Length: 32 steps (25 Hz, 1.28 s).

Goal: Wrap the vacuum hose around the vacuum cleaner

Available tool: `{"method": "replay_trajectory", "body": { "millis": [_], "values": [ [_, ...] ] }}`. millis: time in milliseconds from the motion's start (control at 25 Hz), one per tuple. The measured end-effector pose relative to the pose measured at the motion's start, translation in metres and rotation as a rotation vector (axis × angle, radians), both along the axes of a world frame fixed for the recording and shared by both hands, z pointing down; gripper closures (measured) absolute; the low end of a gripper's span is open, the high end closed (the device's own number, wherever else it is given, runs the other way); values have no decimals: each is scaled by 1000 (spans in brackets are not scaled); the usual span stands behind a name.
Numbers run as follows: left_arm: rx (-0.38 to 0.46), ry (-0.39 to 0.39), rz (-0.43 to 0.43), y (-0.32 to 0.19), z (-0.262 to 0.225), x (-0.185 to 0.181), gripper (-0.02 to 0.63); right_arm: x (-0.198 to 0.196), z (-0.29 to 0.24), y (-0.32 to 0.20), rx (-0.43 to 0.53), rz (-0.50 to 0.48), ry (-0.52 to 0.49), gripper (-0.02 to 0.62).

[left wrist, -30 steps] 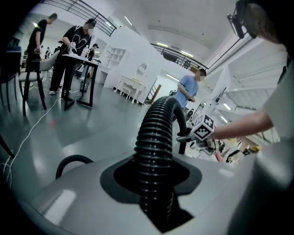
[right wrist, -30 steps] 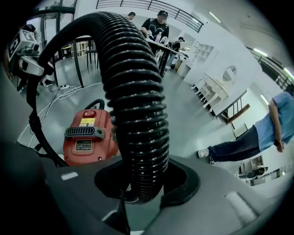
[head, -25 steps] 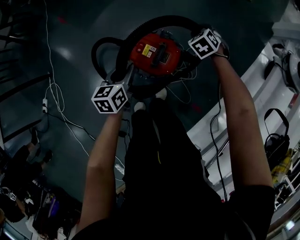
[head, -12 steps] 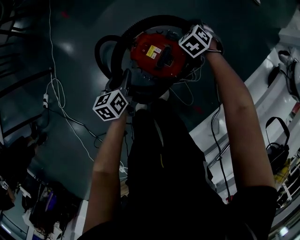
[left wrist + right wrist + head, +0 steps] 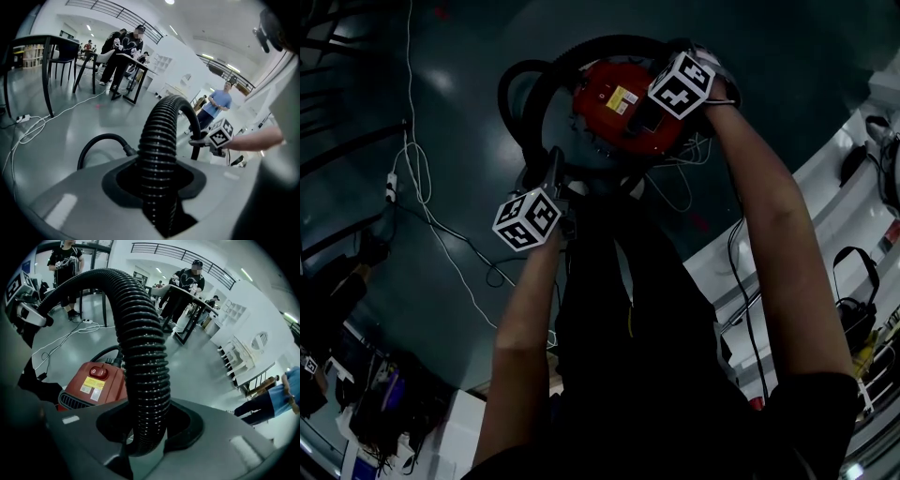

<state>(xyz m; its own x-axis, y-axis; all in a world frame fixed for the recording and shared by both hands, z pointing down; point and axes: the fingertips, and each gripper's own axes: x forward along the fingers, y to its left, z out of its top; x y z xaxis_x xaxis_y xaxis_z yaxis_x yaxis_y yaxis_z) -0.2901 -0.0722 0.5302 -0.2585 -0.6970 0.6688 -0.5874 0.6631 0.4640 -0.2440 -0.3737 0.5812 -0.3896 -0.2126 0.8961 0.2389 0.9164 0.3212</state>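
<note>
Left gripper [image 5: 157, 190]: clamped on the ribbed black hose [image 5: 159, 140]. The hose runs straight out between the jaws, then bends over toward the other hand.
Right gripper [image 5: 143, 427]: same deal, jaws closed on the hose further along its length. It's not empty.
Where the hose is: up in the air between the two grippers. In the head view it makes one arc around the far side of the red vacuum cleaner [image 5: 619, 103].
Vacuum cleaner: sitting on the grey floor [image 5: 450, 84] just in front of the person's feet, switch and yellow label facing up.
Key relation: the vacuum body sits inside the arc and below it, so the held stretch curves round the body rather than lying across it. From the left gripper the body is up and to the right in the head view. From the right gripper it's right underneath.
Nearer hand: the right one. Its marker cube overlaps the red body in the head view, while the left sits off the near-left side.
Containers: none in play here, nothing holding anything.
My guess at the step: mid-wrap. The loop looks like it needs lowering snug against the body.
Risk: a springy hose like this will probably want to pop back open.
</note>
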Motion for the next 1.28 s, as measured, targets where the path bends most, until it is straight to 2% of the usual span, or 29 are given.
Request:
{"method": "replay_trajectory", "body": {
  "millis": [160, 280, 440, 560, 720, 880, 1040, 1120, 1200, 1280],
  "values": [
    [-36, -2, 70, 10, 6, 7, 481, -14, 4, 13, 18, -65, 3, 439],
    [-67, -9, 166, 21, 10, 16, 500, -20, 5, 26, 40, -107, 4, 439],
    [-89, -41, 347, 28, 14, 28, 508, -28, 3, 39, 69, -175, -6, 440],
    [-95, -84, 407, 34, 12, 26, 502, -29, 3, 43, 69, -199, -8, 440],
    [-88, -152, 438, 32, 5, 11, 423, -31, 3, 45, 61, -222, -9, 440],
    [-76, -199, 504, 23, 1, 4, 394, -33, 4, 45, 34, -225, -22, 442],
    [-108, -261, 627, 12, 2, 5, 373, -27, -1, 39, 19, -230, -41, 442],
    [-140, -296, 691, 11, 4, 2, 336, -26, -4, 37, 11, -232, -54, 442],
    [-153, -294, 716, 10, 5, -3, 324, -25, -7, 41, -1, -254, -68, 442],
    [-148, -259, 750, 8, 6, -4, 357, -26, -7, 49, -15, -279, -84, 442]
  ]
}}
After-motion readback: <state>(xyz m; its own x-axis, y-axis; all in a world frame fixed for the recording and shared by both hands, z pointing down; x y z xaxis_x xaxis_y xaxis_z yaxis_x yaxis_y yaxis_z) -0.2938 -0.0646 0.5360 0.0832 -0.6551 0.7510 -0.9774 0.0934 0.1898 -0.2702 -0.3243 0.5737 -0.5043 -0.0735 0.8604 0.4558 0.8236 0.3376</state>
